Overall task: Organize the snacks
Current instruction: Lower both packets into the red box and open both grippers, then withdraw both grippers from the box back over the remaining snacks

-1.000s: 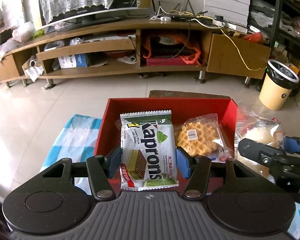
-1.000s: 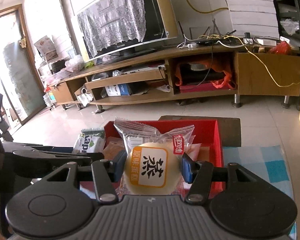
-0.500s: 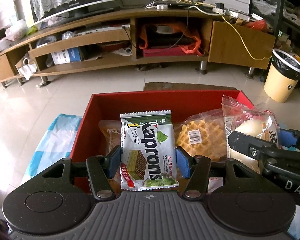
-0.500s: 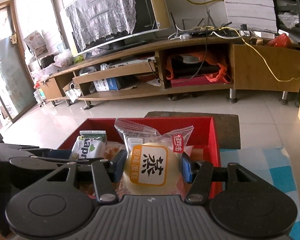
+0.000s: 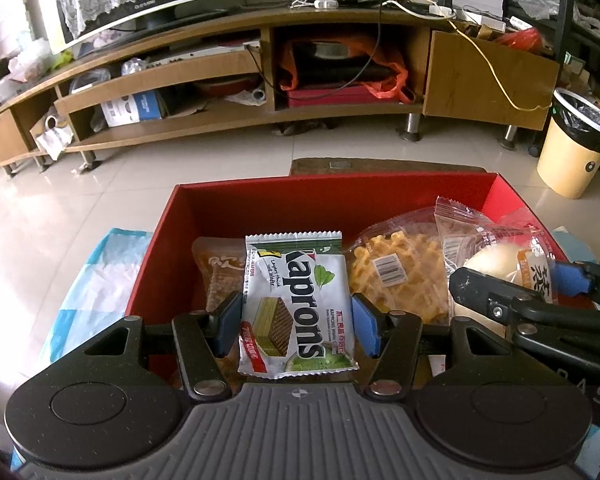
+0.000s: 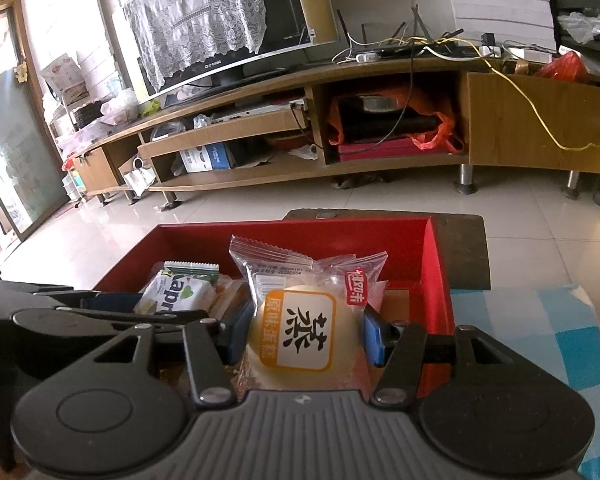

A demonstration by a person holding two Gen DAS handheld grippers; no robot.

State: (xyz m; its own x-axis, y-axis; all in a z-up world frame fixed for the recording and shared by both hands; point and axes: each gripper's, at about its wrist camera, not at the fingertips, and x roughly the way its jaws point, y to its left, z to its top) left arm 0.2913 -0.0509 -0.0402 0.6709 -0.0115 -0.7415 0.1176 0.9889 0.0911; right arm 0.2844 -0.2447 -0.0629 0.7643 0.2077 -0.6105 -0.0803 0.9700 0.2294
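Since both grippers hang right over the red box [image 5: 380, 196], each drop is basically straight down. Left gripper [image 5: 298, 320] pinches the wafer pack [image 5: 296, 300] upright, long axis pointing away; right gripper [image 6: 302, 336] squeezes the cake [image 6: 300, 328] beside it.

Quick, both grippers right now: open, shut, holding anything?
Left gripper: jaws shut on the Kaprons wafer pack, over the red box.
Right gripper: jaws shut on the steamed cake packet, over the same box.

Count: 1 red box [image 5: 340, 196], 4 snack packs: 1 Kaprons wafer pack [image 5: 298, 304], 1 steamed cake pack [image 6: 304, 328], 1 waffle pack [image 5: 396, 276], 1 brown snack pack [image 5: 218, 276]. 2 grippers, 1 bin [image 5: 576, 144].
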